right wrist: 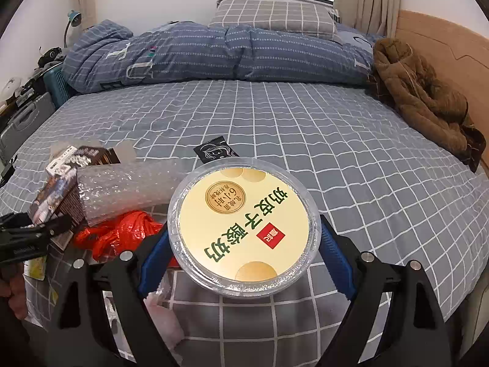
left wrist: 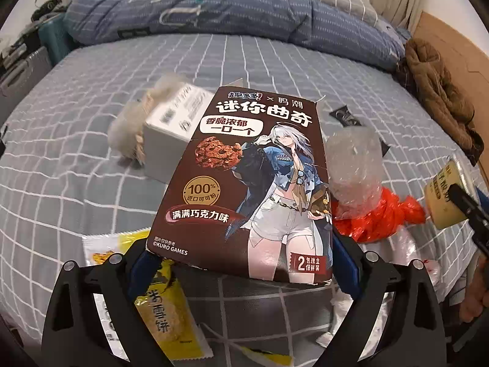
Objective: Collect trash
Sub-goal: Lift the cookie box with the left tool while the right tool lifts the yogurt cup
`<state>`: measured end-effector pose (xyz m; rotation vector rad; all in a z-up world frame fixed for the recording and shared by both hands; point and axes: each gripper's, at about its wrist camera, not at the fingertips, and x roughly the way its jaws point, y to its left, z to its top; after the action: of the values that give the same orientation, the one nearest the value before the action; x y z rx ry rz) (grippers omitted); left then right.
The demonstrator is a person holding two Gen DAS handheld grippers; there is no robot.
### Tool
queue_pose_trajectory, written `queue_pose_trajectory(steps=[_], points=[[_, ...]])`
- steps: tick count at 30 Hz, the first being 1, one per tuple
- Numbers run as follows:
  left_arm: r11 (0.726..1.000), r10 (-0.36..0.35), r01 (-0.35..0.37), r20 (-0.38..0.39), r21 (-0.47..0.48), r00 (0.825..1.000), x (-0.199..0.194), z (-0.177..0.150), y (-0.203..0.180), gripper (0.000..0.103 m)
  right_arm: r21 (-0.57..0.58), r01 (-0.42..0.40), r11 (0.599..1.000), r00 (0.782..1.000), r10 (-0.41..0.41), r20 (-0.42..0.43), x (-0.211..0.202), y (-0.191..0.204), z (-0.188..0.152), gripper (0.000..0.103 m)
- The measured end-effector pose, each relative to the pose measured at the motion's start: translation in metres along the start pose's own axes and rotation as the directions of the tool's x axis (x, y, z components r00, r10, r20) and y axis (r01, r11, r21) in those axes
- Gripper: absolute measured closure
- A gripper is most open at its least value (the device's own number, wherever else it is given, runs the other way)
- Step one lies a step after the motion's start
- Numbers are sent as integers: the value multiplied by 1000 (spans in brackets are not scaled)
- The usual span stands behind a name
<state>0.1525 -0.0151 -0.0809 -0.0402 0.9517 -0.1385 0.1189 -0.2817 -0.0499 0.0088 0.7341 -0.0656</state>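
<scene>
- While both grippers hold trash above the bed (right wrist: 366, 159), the rest of the litter lies along its near edge, spread over the grey checked sheet.
- Far left in the left wrist view, a white box (left wrist: 171, 134) rests on the sheet with something fluffy and pale against its left side — too blurred to name.
- Nearer, yellow snack wrappers (left wrist: 165, 312) lie under the left gripper.
- The left gripper (left wrist: 241, 263) pinches the cookie box (left wrist: 244, 183) by its lower end, blue pads on either side; the box tilts up and away, printed face to the camera.
- Just right of the box sits a roll of bubble wrap (right wrist: 128, 189), and a crumpled red bag (right wrist: 122, 232) lies touching its near side.
- A small black sachet (right wrist: 217, 151) lies flat behind the cup's rim in the right wrist view.
- The right gripper (right wrist: 244, 244) clamps the yogurt cup (right wrist: 244, 229) — fingers pressed to both sides of its clear rim, cream lid facing the camera.
- Far right, a brown coat (right wrist: 421, 98) is heaped by the wooden headboard (right wrist: 443, 49), well apart from the trash.
- A blue duvet (right wrist: 214, 55) is bunched across the far end.
</scene>
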Motion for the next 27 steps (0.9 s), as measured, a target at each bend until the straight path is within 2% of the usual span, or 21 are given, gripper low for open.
queue_pose_trajectory(steps=[14, 19, 27], points=[[998, 51, -47, 123, -38, 991, -65, 3, -2, 12, -24, -22, 999, 998, 23, 57, -42, 14, 9, 20], [997, 71, -64, 151, -49, 986, -82, -9, -5, 12, -50, -35, 998, 996, 39, 77, -61, 26, 3, 20], [997, 70, -67, 155, -29, 985, -97, -38, -11, 12, -75, -59, 995, 995, 65, 78, -80, 42, -15, 20]])
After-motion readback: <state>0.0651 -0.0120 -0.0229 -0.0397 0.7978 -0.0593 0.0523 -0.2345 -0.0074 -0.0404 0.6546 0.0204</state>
